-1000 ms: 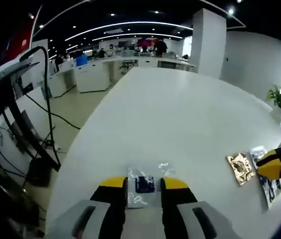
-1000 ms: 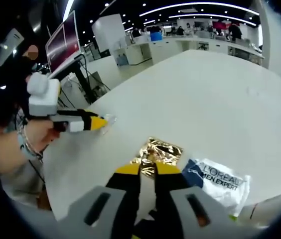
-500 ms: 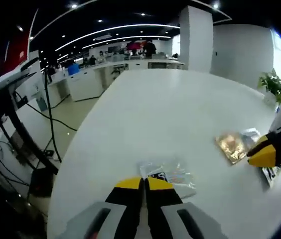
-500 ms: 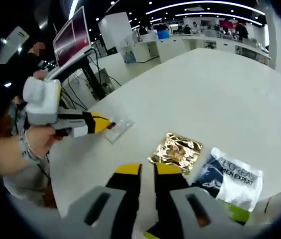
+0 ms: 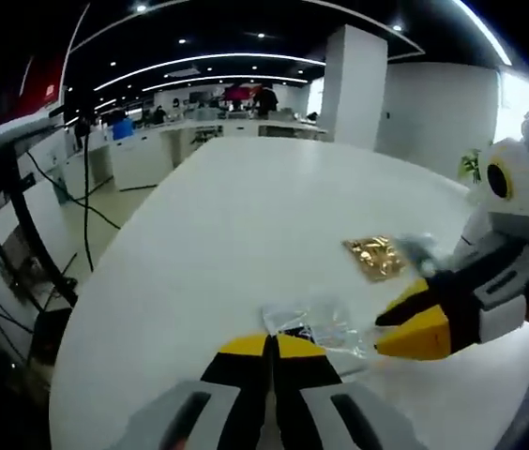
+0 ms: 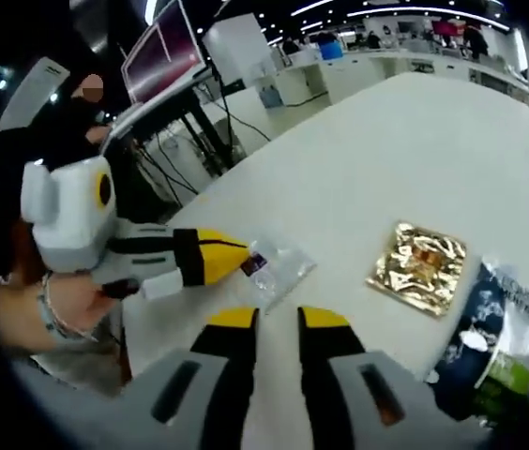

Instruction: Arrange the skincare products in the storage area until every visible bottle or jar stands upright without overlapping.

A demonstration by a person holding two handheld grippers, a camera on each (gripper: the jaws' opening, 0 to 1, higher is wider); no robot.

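A clear sachet (image 5: 313, 323) with a dark print lies on the white table (image 5: 246, 206). My left gripper (image 5: 272, 345) is shut on its near edge. In the right gripper view the left gripper (image 6: 232, 258) pinches the same clear sachet (image 6: 279, 267) from the left. My right gripper (image 6: 279, 319) stands open just short of that sachet, nothing between its jaws. From the right of the left gripper view the right gripper (image 5: 410, 319) reaches almost to the sachet. A gold foil sachet (image 6: 421, 267) lies flat further right, next to a blue and white sachet (image 6: 499, 328). The gold sachet (image 5: 377, 256) lies beyond the clear one.
The table's edge (image 6: 246, 178) runs on the left, with a monitor on a stand (image 6: 161, 66) and cables beyond it. A person's hand (image 6: 49, 309) holds the left gripper. A white pillar (image 5: 354, 84) and office desks stand far behind.
My right gripper has moved left from the gold sachet to the clear sachet, and its jaws have parted. The left gripper stays shut on the clear sachet.
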